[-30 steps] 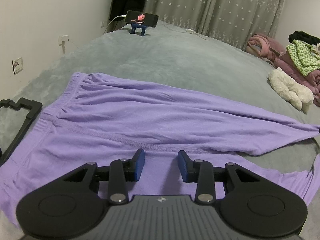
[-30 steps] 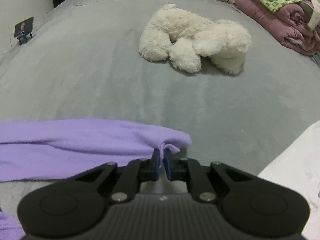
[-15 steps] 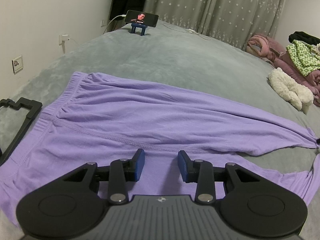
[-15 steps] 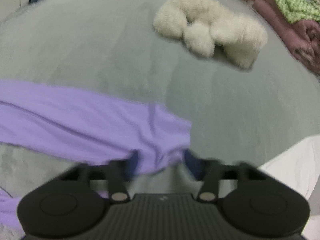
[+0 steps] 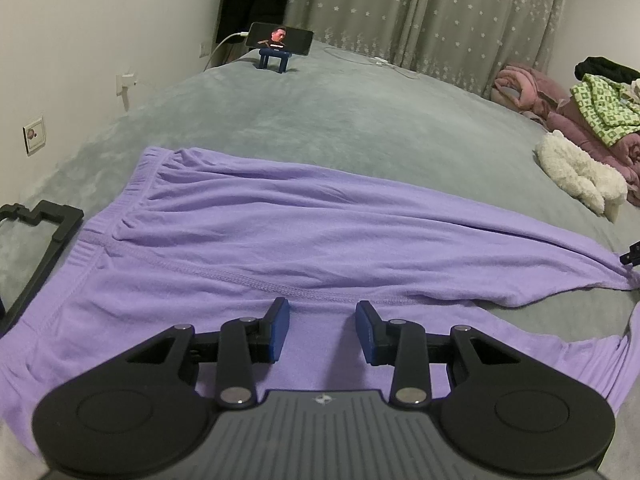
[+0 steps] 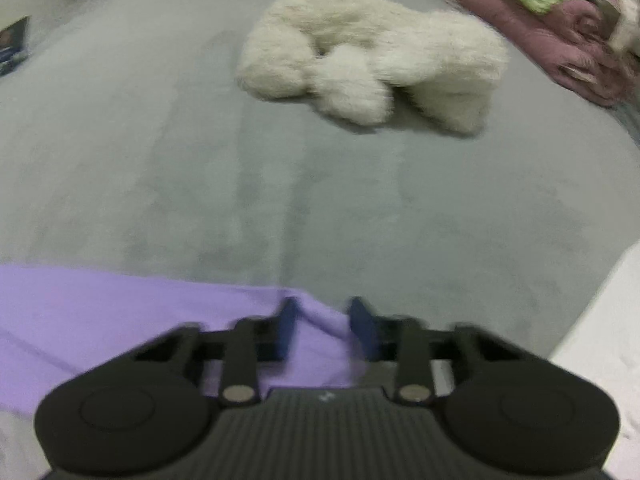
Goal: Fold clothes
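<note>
Purple trousers (image 5: 280,232) lie spread on the grey bed (image 5: 360,120), waistband at the left, one leg running off to the right. My left gripper (image 5: 322,328) hovers open over the near side of the trousers, nothing between its blue pads. The end of that leg (image 6: 120,312) shows in the blurred right wrist view. My right gripper (image 6: 323,328) stands over the leg's tip with its jaws closing, the cloth between the pads and not pinched. A dark bit of the right gripper (image 5: 630,258) shows at the leg's end.
A white plush toy (image 6: 368,60) lies on the bed beyond the leg's end. Pink bedding with a green patterned garment (image 5: 592,108) is piled at the far right. A phone on a blue stand (image 5: 279,38) is at the back, a black frame (image 5: 36,248) at the left, white fabric (image 6: 600,340) at the right.
The right gripper let go of the pinched leg tip, opened wide, moved down, and now its jaws stand narrower around the leg's end. The left gripper has kept still.
</note>
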Available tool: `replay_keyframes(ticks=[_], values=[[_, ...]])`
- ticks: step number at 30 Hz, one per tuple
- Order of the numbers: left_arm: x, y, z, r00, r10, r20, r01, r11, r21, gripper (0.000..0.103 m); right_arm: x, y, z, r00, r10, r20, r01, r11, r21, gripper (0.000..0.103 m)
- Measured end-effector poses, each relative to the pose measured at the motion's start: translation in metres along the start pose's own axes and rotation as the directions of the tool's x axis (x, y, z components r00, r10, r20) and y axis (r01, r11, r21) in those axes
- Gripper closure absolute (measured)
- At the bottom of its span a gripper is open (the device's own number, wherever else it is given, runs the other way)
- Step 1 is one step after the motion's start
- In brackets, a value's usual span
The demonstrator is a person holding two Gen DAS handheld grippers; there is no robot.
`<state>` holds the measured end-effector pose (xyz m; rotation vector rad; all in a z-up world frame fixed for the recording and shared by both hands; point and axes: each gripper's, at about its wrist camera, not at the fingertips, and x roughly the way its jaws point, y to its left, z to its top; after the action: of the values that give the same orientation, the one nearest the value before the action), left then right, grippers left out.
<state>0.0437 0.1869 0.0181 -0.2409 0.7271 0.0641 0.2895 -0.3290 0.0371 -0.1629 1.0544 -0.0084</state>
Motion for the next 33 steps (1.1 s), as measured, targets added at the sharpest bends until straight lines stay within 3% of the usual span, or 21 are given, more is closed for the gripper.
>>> replay_keyframes(ticks=[3,6,8,10,12,15,19,21,23,27,30,33], values=[[0.0,0.0,0.0,1.0,0.002,0.001,-0.002,1.0,0.002,0.068,-0.009,0.018,0.001,0.992,-0.123,0.014,0.124,0.984,-0.125,0.096],[0.0,-0.001,-0.001,1.0,0.006,0.004,-0.006,1.0,0.007,0.068,-0.019,0.02,0.005,0.972,-0.206,0.117,0.22,0.968,-0.118,0.096],[0.0,-0.002,-0.001,1.0,0.007,0.006,-0.007,1.0,0.012,0.068,-0.013,0.022,0.005,0.967,-0.232,0.108,0.246,0.959,-0.138,0.095],[0.0,-0.001,-0.001,1.0,0.006,0.006,-0.006,1.0,0.012,0.068,-0.004,0.025,0.003,0.956,-0.282,0.077,0.292,0.942,-0.164,0.089],[0.0,0.0,-0.001,1.0,0.002,0.004,-0.002,1.0,0.007,0.068,-0.005,0.022,0.002,0.943,-0.321,0.084,0.33,0.932,-0.149,0.067],[-0.001,0.001,0.0,1.0,-0.002,0.001,0.002,1.0,-0.003,0.068,-0.017,0.014,0.002,0.956,-0.281,0.083,0.289,0.951,-0.109,0.065],[-0.002,0.003,0.002,1.0,-0.013,-0.002,0.013,1.0,-0.028,0.068,-0.036,0.037,-0.008,0.99,-0.13,0.046,0.136,0.977,-0.163,0.065],[-0.002,0.006,0.003,1.0,-0.024,-0.003,0.023,0.998,-0.05,0.068,-0.038,0.059,-0.016,0.998,-0.061,0.001,0.06,0.972,-0.229,0.059],[-0.004,0.012,0.006,0.999,-0.034,-0.004,0.033,0.996,-0.079,0.068,-0.031,0.079,-0.023,0.996,-0.077,-0.046,0.059,0.949,-0.309,0.059],[-0.009,0.026,0.013,0.999,-0.031,0.007,0.032,0.99,-0.136,0.068,-0.044,0.097,-0.016,0.989,-0.151,0.003,0.144,0.941,-0.306,0.061],[-0.014,0.037,0.019,0.999,-0.04,0.017,0.043,0.983,-0.179,0.068,-0.077,0.13,-0.019,0.996,-0.055,0.077,0.078,0.938,-0.339,0.06],[-0.017,0.049,0.026,0.999,-0.016,0.038,0.024,0.978,-0.209,0.068,-0.111,0.185,-0.037,0.99,0.085,0.11,-0.028,0.899,-0.437,0.059]])
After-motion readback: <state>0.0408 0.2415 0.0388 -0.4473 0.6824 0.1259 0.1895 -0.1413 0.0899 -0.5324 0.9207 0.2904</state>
